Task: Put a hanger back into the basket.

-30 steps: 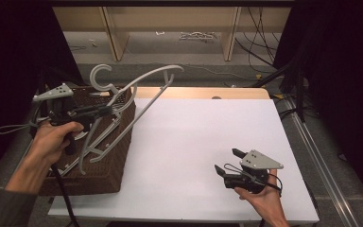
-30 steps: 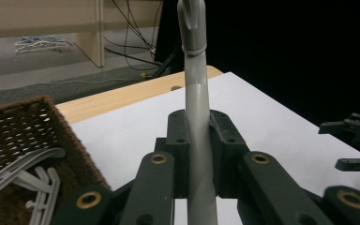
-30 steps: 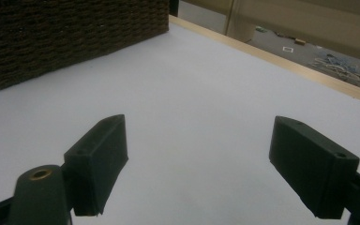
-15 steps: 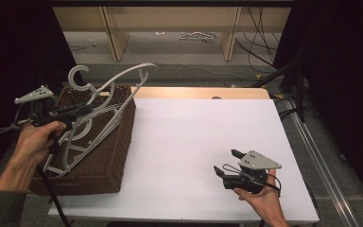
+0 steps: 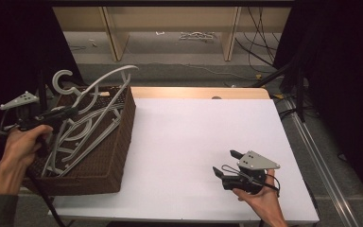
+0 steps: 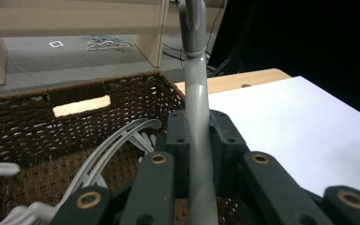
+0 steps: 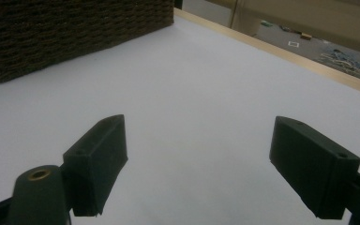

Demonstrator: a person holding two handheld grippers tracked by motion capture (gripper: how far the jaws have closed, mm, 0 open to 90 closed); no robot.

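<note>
A grey plastic hanger (image 5: pixel 105 81) sticks up at a slant out of a brown wicker basket (image 5: pixel 108 161) at the table's left side. My left gripper (image 5: pixel 68 113) is shut on that hanger over the basket, and in the left gripper view the hanger's bar (image 6: pixel 198 136) runs up between the two black jaws. Other pale hangers (image 5: pixel 78 137) lie inside the basket (image 6: pixel 37 126). At the table's front right, my right gripper (image 5: pixel 226 163) rests low over the white tabletop (image 5: pixel 194 137) with its jaws wide open and nothing between them (image 7: pixel 197 164).
The basket's woven wall (image 7: pixel 65 28) stands to the far left in the right gripper view. A wooden strip (image 5: pixel 198 92) edges the table's far side. Beyond it are wooden shelf legs (image 5: pixel 229 33) and cables (image 5: pixel 264 47) on the floor.
My left gripper has carried the hanger leftward and down, from the basket's right edge to over its middle. The right gripper has stayed where it was.
</note>
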